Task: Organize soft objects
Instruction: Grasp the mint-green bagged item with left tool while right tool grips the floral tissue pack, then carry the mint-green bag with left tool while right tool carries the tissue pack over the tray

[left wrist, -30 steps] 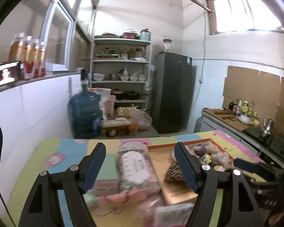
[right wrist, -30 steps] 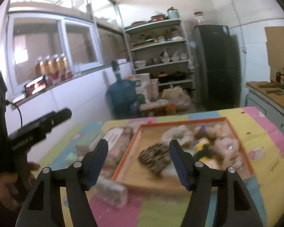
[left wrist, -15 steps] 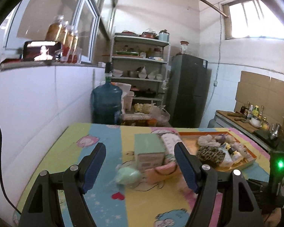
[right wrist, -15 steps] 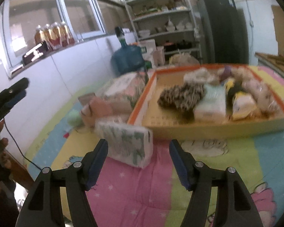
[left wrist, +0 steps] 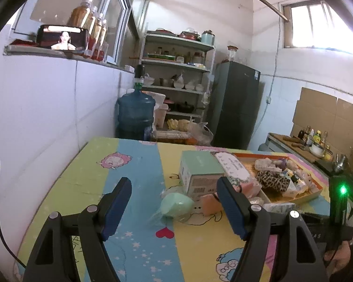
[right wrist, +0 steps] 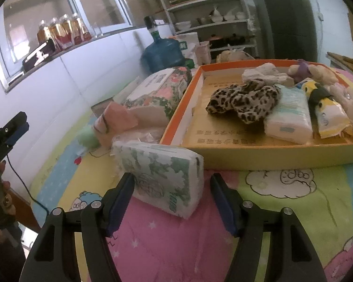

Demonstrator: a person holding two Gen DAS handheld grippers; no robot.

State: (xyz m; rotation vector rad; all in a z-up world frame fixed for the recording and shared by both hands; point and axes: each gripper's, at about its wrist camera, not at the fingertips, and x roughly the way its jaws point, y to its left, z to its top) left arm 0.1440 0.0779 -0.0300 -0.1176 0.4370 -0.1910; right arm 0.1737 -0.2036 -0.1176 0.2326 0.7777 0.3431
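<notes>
Right gripper (right wrist: 171, 201) spread wide astride the near end of a green-printed tissue pack (right wrist: 161, 178), pads not yet pressing, lined up for a grab. Left gripper (left wrist: 174, 208) equally wide and empty, aimed at a mint-green soft bundle (left wrist: 176, 204) on the worktop (left wrist: 129, 169). Beyond, orange tray (right wrist: 183, 108) gathering leopard cloth (right wrist: 244, 99), likely the destination.

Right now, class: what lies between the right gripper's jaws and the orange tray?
In the right wrist view, a green-and-white tissue pack lies between the right gripper and the orange tray; the open jaws flank its near end.
</notes>
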